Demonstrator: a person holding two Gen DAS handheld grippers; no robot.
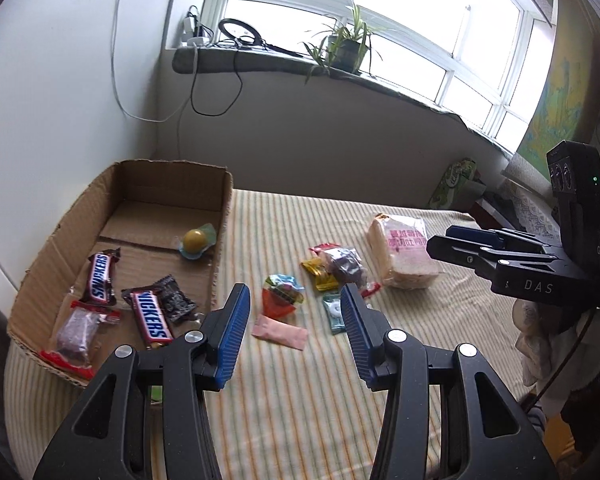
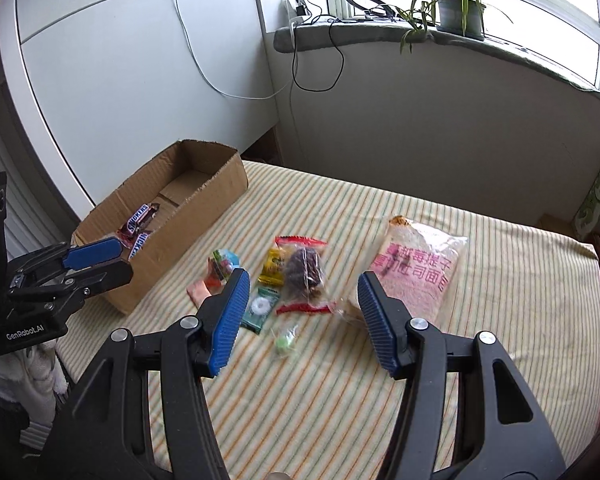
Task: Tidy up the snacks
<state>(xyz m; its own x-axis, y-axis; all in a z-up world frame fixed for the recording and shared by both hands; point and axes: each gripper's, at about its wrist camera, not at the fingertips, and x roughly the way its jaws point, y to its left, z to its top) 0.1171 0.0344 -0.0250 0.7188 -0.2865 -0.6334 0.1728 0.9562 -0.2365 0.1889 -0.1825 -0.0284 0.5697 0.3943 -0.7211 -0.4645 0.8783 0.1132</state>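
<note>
A cardboard box (image 1: 172,184) at the left holds two Snickers bars (image 1: 102,276), a dark cookie packet (image 1: 176,300), a brown cake packet (image 1: 76,332) and a yellow jelly cup (image 1: 196,242). Loose snacks lie on the striped cloth: a pink sachet (image 1: 280,332), a colourful candy (image 1: 282,292), a green mint (image 1: 334,312), a yellow packet (image 1: 318,274), a brown cake packet (image 2: 304,272) and a bread bag (image 2: 416,272). My left gripper (image 1: 294,316) is open and empty above the pink sachet. My right gripper (image 2: 302,304) is open and empty over the loose snacks.
The box also shows in the right wrist view (image 2: 204,192). A small green candy (image 2: 286,340) lies near the front of the cloth. A windowsill with a plant (image 1: 348,48) and cables runs behind. Clutter stands at the right edge (image 1: 460,184).
</note>
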